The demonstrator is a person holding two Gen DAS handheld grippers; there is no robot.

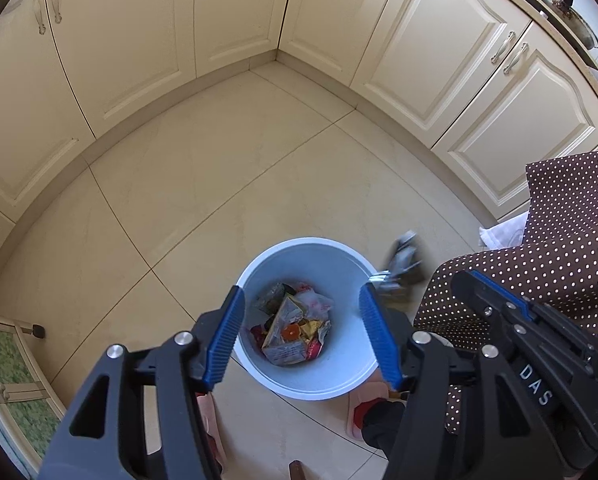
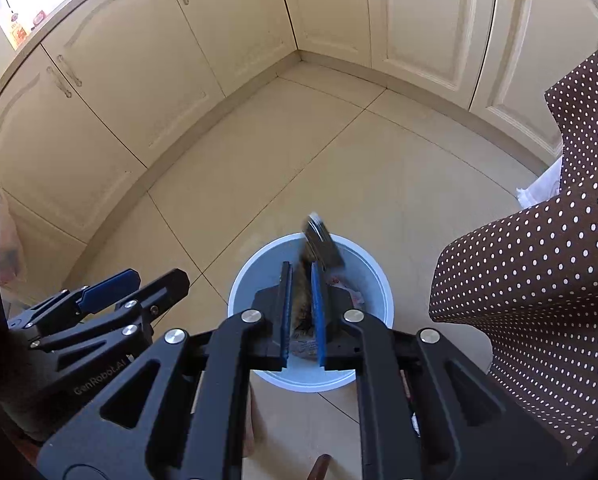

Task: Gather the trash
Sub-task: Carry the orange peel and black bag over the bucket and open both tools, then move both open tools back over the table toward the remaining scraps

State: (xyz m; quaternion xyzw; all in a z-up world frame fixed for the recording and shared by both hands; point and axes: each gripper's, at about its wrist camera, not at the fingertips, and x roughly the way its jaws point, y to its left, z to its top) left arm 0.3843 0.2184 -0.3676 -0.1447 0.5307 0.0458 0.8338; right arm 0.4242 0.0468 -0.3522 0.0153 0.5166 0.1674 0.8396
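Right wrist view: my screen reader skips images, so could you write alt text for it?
The right gripper holds a blurred grey wrapper between its blue pads above a white bin on a beige tiled floor. The left gripper is alongside; cream cabinets behind.

One white bin [image 1: 299,376], two tongs, left [image 1: 301,336] and right [image 2: 301,312], and one dark wrapper [image 2: 323,246].

On my right gripper [image 1: 475,292], seen from my left wrist, white letters read "DAS". On my left gripper [image 2: 111,284], seen from my right wrist, faint grey lettering reads "GenRobot.AI". Print on the trash is too small to read.
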